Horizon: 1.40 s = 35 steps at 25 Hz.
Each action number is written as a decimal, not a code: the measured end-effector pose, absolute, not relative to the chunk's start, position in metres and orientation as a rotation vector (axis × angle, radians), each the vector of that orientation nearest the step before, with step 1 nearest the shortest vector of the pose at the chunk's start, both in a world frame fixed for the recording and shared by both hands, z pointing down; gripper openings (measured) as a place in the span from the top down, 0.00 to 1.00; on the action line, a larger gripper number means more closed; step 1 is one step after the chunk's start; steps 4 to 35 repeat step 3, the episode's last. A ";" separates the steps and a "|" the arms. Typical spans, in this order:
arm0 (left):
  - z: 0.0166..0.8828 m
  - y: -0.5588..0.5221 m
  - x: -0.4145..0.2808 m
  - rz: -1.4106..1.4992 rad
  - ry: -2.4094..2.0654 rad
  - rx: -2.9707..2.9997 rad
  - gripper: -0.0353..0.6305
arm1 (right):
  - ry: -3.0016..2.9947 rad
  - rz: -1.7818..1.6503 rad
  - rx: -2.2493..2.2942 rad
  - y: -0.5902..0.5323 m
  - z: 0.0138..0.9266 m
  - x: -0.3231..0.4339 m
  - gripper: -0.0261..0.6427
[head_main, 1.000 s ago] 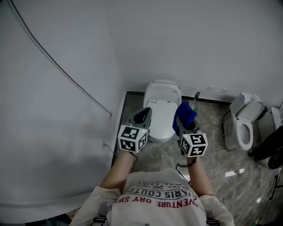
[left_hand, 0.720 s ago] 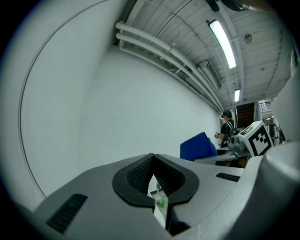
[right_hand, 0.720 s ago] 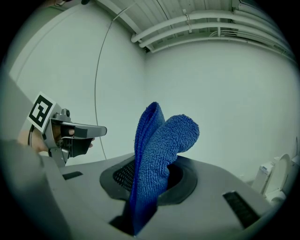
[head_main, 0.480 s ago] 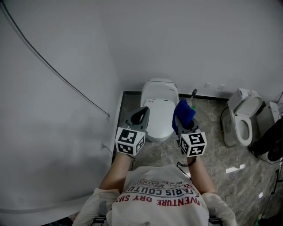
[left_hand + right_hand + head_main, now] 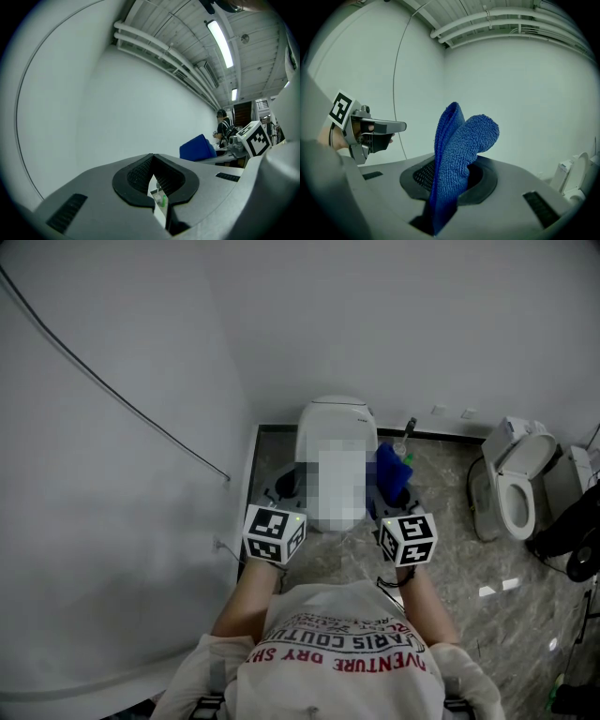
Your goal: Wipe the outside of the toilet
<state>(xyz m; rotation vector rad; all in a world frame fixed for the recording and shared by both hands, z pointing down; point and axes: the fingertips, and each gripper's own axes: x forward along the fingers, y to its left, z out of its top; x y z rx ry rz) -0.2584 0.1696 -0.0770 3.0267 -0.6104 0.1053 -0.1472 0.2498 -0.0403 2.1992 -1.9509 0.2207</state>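
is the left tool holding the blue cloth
No, the blue cloth is pinched in the right tool; the left tool holds nothing.

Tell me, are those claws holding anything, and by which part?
The right gripper pinches a blue cloth by its lower end; the rest stands up free. The left gripper is shut, empty.

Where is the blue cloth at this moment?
The blue cloth is clamped between the fingers of the right gripper. In the head view it is just right of the toilet in front of the person.
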 end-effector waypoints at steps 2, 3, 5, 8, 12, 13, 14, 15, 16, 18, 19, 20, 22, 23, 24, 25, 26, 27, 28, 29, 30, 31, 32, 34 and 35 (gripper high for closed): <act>-0.076 0.167 -0.257 0.111 -0.612 3.020 0.94 | -1.951 0.221 2.197 0.247 -0.041 -0.147 0.85; -0.075 0.166 -0.257 0.114 -0.613 3.018 0.94 | -1.952 0.221 2.195 0.246 -0.041 -0.146 0.85; -0.075 0.166 -0.257 0.114 -0.613 3.018 0.94 | -1.952 0.221 2.195 0.246 -0.041 -0.146 0.85; -0.075 0.166 -0.257 0.114 -0.613 3.018 0.94 | -1.952 0.221 2.195 0.246 -0.041 -0.146 0.85; -0.075 0.166 -0.257 0.114 -0.613 3.018 0.94 | -1.952 0.221 2.195 0.246 -0.041 -0.146 0.85; -0.075 0.166 -0.257 0.114 -0.613 3.018 0.94 | -1.952 0.221 2.195 0.246 -0.041 -0.146 0.85; -0.075 0.166 -0.257 0.114 -0.613 3.018 0.94 | -1.952 0.221 2.195 0.246 -0.041 -0.146 0.85; -0.075 0.166 -0.257 0.114 -0.613 3.018 0.94 | -1.952 0.221 2.195 0.246 -0.041 -0.146 0.85; -0.075 0.166 -0.257 0.114 -0.613 3.018 0.94 | -1.952 0.221 2.195 0.246 -0.041 -0.146 0.85; -0.075 0.166 -0.257 0.114 -0.613 3.018 0.94 | -1.952 0.221 2.195 0.246 -0.041 -0.146 0.85; -0.075 0.166 -0.257 0.114 -0.613 3.018 0.94 | -1.952 0.221 2.195 0.246 -0.041 -0.146 0.85; -0.075 0.166 -0.257 0.114 -0.613 3.018 0.94 | -1.952 0.221 2.195 0.246 -0.041 -0.146 0.85; -0.075 0.166 -0.257 0.114 -0.613 3.018 0.94 | -1.952 0.221 2.195 0.246 -0.041 -0.146 0.85; -0.075 0.166 -0.257 0.114 -0.613 3.018 0.94 | -1.952 0.221 2.195 0.246 -0.041 -0.146 0.85; -0.075 0.166 -0.257 0.114 -0.613 3.018 0.94 | -1.952 0.221 2.195 0.246 -0.041 -0.146 0.85; -0.075 0.166 -0.257 0.114 -0.613 3.018 0.94 | -1.952 0.221 2.195 0.246 -0.041 -0.146 0.85; -0.075 0.166 -0.257 0.114 -0.613 3.018 0.94 | -1.952 0.221 2.195 0.246 -0.041 -0.146 0.85; -0.075 0.166 -0.257 0.114 -0.613 3.018 0.94 | -1.952 0.221 2.195 0.246 -0.041 -0.146 0.85; -0.075 0.166 -0.257 0.114 -0.613 3.018 0.94 | -1.952 0.221 2.195 0.246 -0.041 -0.146 0.85; -0.075 0.166 -0.257 0.114 -0.613 3.018 0.94 | -1.952 0.221 2.195 0.246 -0.041 -0.146 0.85; -0.075 0.166 -0.257 0.114 -0.613 3.018 0.94 | -1.952 0.221 2.195 0.246 -0.041 -0.146 0.85; -0.075 0.166 -0.257 0.114 -0.613 3.018 0.94 | -1.952 0.221 2.195 0.246 -0.041 -0.146 0.85; -0.075 0.166 -0.257 0.114 -0.613 3.018 0.94 | -1.952 0.221 2.195 0.246 -0.041 -0.146 0.85; -0.075 0.166 -0.257 0.114 -0.613 3.018 0.94 | -1.952 0.221 2.195 0.246 -0.041 -0.146 0.85; -0.075 0.166 -0.257 0.114 -0.613 3.018 0.94 | -1.952 0.221 2.195 0.246 -0.041 -0.146 0.85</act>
